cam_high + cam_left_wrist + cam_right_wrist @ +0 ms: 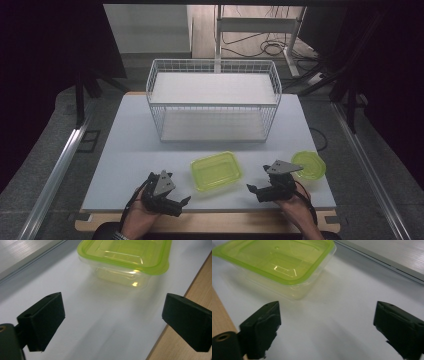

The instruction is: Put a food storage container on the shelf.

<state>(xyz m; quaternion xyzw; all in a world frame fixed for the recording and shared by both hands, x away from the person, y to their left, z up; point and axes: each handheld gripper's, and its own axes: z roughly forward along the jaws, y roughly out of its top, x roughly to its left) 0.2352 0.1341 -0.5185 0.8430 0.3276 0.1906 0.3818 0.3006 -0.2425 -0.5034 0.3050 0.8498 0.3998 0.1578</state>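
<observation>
A clear rectangular food box with a lime-green lid [216,171] rests on the white table [130,150], between my two grippers. My left gripper [183,201] lies near the front edge, left of the box, jaws wide apart and pointing at it. The left gripper view shows the box [127,258] ahead, beyond its open gripper [113,323], with bare table between the jaws. My right gripper [253,189] lies right of the box, also open. In the right gripper view the box [279,261] sits ahead and to the left of the gripper [327,331].
A round lime-green lidded tub [310,165] stands just behind the right gripper. A white wire two-level basket rack [213,100] fills the table's back half. A wooden strip [210,222] runs along the front edge.
</observation>
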